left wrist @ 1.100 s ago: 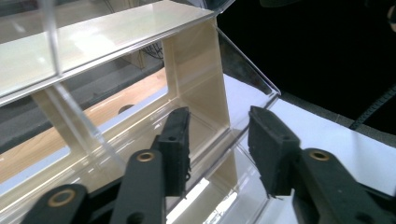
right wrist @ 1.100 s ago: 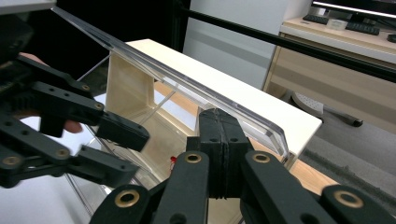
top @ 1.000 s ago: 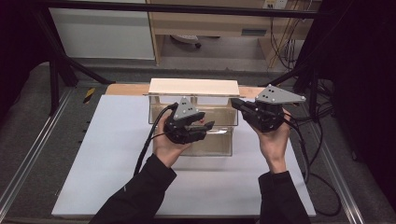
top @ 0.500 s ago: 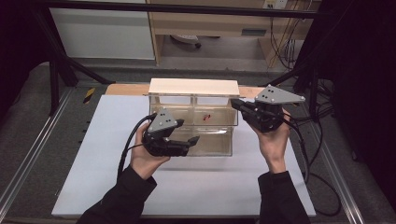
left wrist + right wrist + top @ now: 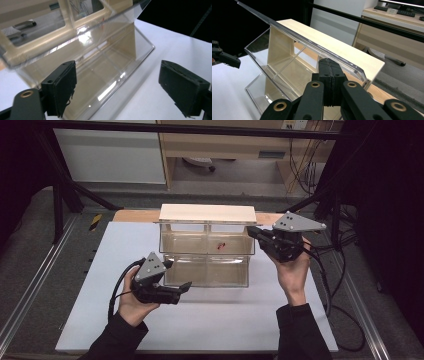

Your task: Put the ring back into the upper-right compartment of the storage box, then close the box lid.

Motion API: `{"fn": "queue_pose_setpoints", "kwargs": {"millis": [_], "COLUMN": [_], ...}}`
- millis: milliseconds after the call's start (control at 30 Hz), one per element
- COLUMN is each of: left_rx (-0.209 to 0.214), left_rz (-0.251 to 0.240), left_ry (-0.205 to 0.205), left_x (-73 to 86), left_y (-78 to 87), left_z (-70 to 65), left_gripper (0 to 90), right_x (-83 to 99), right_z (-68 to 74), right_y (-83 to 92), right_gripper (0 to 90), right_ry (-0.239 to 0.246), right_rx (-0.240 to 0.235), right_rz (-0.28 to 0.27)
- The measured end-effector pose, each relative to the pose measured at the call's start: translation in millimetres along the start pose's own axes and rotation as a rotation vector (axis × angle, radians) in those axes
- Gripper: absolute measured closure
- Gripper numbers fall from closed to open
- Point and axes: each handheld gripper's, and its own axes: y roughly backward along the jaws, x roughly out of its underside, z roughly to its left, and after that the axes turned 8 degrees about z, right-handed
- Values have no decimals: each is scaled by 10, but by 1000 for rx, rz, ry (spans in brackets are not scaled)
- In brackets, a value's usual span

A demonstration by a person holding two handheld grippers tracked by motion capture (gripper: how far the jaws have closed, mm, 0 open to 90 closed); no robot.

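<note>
A clear plastic two-tier bin rack (image 5: pixel 207 270) with a pale wooden top (image 5: pixel 207 213) stands mid-table on a white mat. A small red object (image 5: pixel 220 245) lies in the upper bin. My left gripper (image 5: pixel 177 274) sits low at the lower bin's front left corner. Its jaws have just been opening and now stand wide. In the left gripper view (image 5: pixel 117 87) the lower bin's (image 5: pixel 105 72) clear front lies ahead of the gap, and the pads (image 5: pixel 63 87) touch nothing. My right gripper (image 5: pixel 251 231) is shut, its tip (image 5: pixel 329 62) just under the upper bin's clear rim (image 5: pixel 312 42) at the right end.
The white mat (image 5: pixel 115 250) covers most of the table. Cables (image 5: pixel 327 290) trail off the right gripper toward the right edge. A wooden board edge (image 5: pixel 132 215) shows behind the rack. Metal rails (image 5: pixel 30 285) run along the table's left side.
My left hand has moved from over the rack's middle to the left and down, to the lower bin's front left corner, and its jaws have spread wider. The right hand has stayed put.
</note>
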Motion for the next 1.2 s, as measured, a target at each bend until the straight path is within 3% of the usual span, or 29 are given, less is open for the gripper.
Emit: {"fn": "queue_pose_setpoints", "kwargs": {"millis": [533,867,1000,1200], "left_rx": [-31,-47,-51,-58], "left_rz": [37,71,94,105], "left_ry": [63,78,108,111], "left_x": [537,814,953,1095], "left_y": [56,44,40,23], "left_z": [196,289,322,374], "left_gripper": [89,86,87,87], "right_x": [7,25,34,68], "right_z": [6,11,11,18], "right_y": [-11,-15,-9,-19], "right_gripper": [900,900,900,900], "right_ry": [-3,-4,-2,-5], "right_rx": [4,3,3,1], "right_rz": [12,17,19,24]}}
